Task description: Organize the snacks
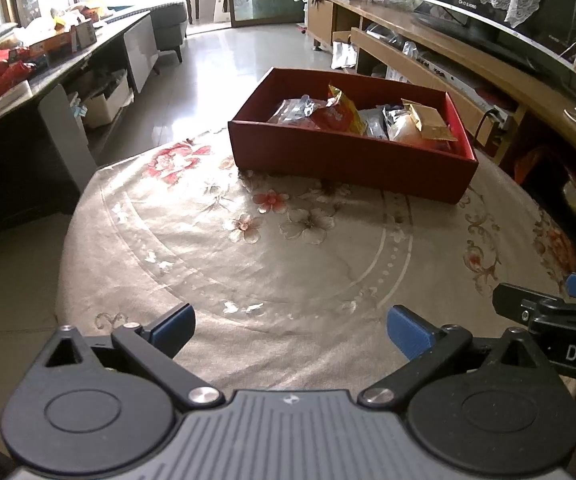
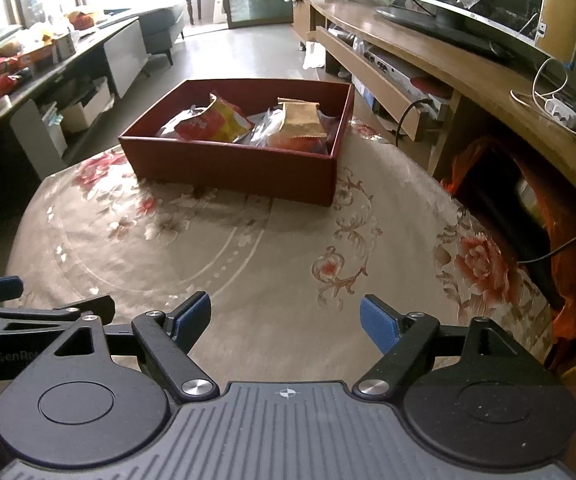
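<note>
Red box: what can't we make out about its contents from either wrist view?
- Bottom layer of the red box: both views, hidden by its near wall and the packets on top.
- Print on the red-yellow packet: too small and blurred.
- Clear-wrapped items: left wrist view, glare; contents unreadable.
- Kraft pouch: front label not legible.

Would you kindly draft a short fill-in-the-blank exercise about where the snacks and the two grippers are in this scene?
1. The snack packets lie inside a red ____.
2. The box stands on a tablecloth printed with ____.
3. The left gripper and the right gripper both have their jaws ____.
4. Neither gripper holds a ____.

Missing words: box; flowers; open; packet
</note>
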The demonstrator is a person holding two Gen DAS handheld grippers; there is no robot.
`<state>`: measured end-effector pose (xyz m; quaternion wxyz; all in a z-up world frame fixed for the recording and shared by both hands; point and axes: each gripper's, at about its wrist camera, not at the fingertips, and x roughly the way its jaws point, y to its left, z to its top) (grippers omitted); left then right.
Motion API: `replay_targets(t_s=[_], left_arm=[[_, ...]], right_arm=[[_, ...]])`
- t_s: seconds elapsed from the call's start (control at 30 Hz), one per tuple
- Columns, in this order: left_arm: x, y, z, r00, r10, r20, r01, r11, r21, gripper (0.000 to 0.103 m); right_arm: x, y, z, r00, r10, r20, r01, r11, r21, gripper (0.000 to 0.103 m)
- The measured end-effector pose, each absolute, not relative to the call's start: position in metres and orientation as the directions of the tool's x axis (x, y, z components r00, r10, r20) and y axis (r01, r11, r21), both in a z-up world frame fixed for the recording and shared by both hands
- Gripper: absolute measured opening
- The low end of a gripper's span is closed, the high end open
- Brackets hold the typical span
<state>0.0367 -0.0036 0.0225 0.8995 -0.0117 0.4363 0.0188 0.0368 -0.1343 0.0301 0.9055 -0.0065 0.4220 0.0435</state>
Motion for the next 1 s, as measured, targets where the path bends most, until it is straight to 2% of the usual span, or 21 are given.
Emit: replay_targets(t_s=[0.6,1.0], left_arm=[[0.025,-0.004,0.027,0.657,0.044,-0.752,-0.055,0.998,0.011,0.103],[0.026,0.001,0.032,0.648,0.01,-0.762,-0.056,0.998,-0.034,0.103]], right_arm=[[0.028,-0.132,0.033,0.649,0.094,-0.755,-0.099,0.994,0.039,0.086],[0.026,-0.132,0.038,0.66,0.117,-0.742,-0.112,0.992,0.057,0.086]])
